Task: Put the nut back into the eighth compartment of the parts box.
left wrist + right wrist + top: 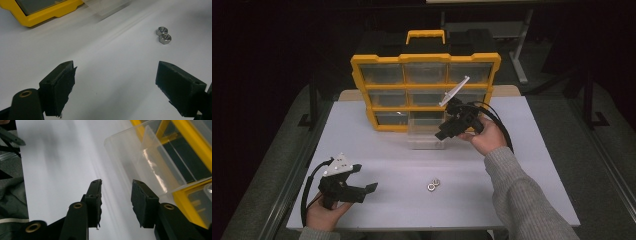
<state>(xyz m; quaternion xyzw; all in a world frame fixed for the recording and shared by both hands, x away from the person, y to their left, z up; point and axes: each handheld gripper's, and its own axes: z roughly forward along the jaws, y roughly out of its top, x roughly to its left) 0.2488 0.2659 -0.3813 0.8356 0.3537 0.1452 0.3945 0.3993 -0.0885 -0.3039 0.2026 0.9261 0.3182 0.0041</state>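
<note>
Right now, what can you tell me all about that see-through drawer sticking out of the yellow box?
The clear plastic drawer is a small see-through bin, pulled partway out of the bottom row of the yellow organizer. It rests flat on the white table at its front end. It looks empty, with thin glossy walls that catch the light. The two metal nuts lie apart from it, nearer the person. The right gripper hovers just beside it, jaws open, not gripping it.

Probably workshop: parts organizer (426,90), nuts (433,185).
</note>
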